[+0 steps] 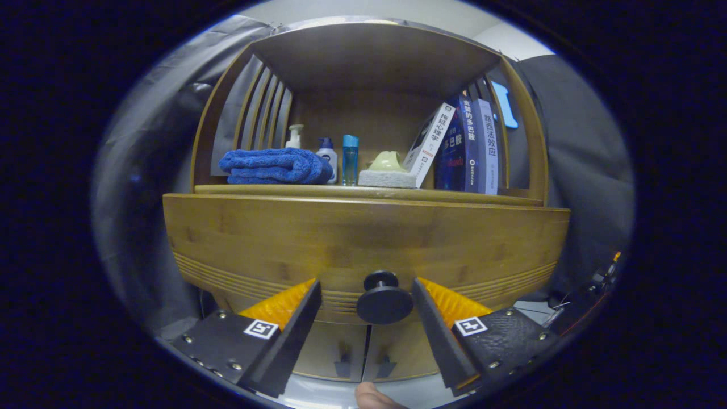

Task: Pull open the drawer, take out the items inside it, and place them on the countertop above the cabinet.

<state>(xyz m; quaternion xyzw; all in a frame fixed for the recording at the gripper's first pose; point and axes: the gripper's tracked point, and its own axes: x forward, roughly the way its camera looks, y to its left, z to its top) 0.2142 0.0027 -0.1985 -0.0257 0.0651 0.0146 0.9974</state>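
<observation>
- Gripper: fingers apart, one each side of the knob, neither touching it.
- Drawer shut; items inside hidden.
- Risk: the knob is round and small, so closing off-centre could let it slip from the pads.
- Risk: a pull off the drawer's axis may jam it or drag the cabinet.
- Countertop is crowded with towel, bottles and books; little bare space, so a knock is likely.

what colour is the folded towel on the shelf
Blue, seen in the gripper view: the towel lies beyond the open gripper.
</observation>
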